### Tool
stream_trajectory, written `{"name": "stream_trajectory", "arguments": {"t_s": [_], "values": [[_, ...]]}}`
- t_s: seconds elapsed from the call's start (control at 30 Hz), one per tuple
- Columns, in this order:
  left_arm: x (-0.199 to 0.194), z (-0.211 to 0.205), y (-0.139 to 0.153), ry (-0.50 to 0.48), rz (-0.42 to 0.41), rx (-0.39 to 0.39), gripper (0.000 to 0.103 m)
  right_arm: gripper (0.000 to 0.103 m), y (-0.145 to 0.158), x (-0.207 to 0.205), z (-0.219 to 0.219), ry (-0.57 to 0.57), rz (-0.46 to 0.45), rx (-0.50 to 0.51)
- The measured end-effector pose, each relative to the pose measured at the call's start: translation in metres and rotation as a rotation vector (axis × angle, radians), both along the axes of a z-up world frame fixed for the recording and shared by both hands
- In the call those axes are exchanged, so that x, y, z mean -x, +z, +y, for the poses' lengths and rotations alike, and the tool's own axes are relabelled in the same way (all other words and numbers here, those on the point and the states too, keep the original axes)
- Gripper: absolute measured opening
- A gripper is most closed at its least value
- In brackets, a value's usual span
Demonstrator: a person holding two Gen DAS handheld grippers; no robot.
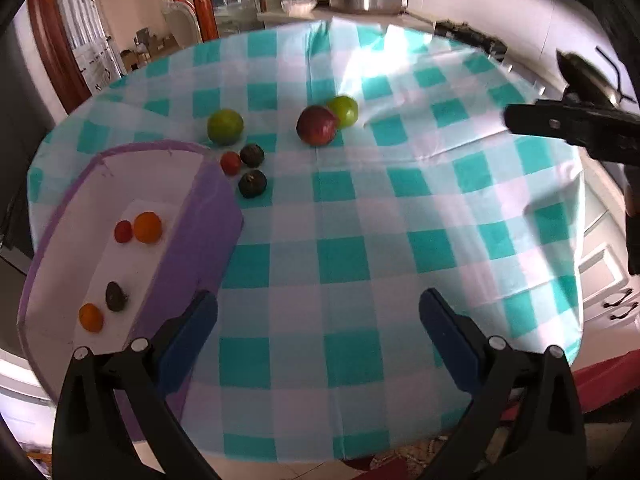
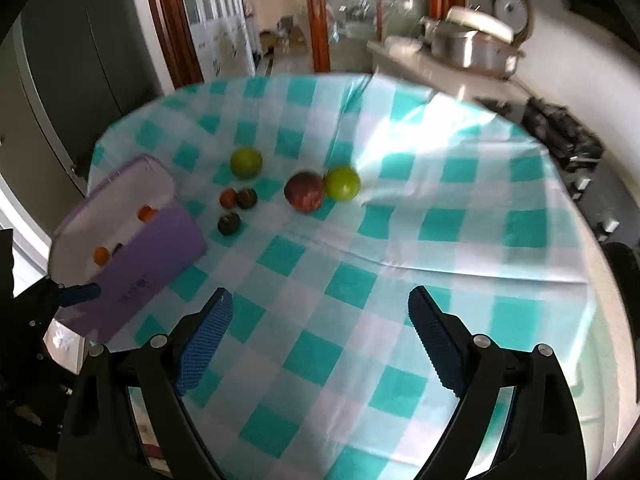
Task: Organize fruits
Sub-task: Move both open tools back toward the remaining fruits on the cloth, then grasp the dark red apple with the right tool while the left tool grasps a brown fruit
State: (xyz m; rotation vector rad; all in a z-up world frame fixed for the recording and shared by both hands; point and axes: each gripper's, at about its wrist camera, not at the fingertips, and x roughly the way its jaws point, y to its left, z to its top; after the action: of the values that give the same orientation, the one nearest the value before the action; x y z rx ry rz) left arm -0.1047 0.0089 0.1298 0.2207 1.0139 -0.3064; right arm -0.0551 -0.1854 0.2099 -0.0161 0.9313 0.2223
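Observation:
A purple box (image 1: 200, 236) with a white inside stands at the table's left; it also shows in the right wrist view (image 2: 152, 256). It holds two orange fruits (image 1: 147, 227), a small red one (image 1: 123, 231) and a dark one (image 1: 116, 297). On the checked cloth lie two green apples (image 1: 225, 126) (image 1: 343, 110), a red apple (image 1: 317, 125), a small red fruit (image 1: 231, 162) and two dark fruits (image 1: 252, 184). My left gripper (image 1: 318, 320) is open and empty beside the box. My right gripper (image 2: 320, 320) is open and empty, well short of the fruits.
The round table (image 2: 460, 240) carries a teal-and-white checked cloth. A counter with metal pots (image 2: 472, 46) stands behind it. The right gripper's body (image 1: 576, 124) shows at the right edge of the left wrist view.

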Motion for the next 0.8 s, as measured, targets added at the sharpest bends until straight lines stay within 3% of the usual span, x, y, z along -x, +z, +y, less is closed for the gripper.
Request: {"name": "stream_trajectory", "arguments": {"t_s": [0.27,0.37,0.63,0.8], "values": [[-0.059,-0.028,-0.054,0.057,0.092,-0.014,0.101,0.087,-0.082,-0.097,0.014,0.068,0.13,0.009],[-0.079,-0.04,-0.071,0.055,0.076,-0.054,0.101,0.086,-0.11,-0.136,0.026,0.1,0.164,0.004],[-0.134,-0.05,-0.098,0.086,0.028,-0.114,0.101,0.086,-0.15,-0.224,0.072,0.166,0.194,-0.028],[-0.157,-0.048,-0.114,0.08,0.022,-0.137,0.101,0.086,-0.16,-0.252,0.102,0.211,0.161,0.0]]}}
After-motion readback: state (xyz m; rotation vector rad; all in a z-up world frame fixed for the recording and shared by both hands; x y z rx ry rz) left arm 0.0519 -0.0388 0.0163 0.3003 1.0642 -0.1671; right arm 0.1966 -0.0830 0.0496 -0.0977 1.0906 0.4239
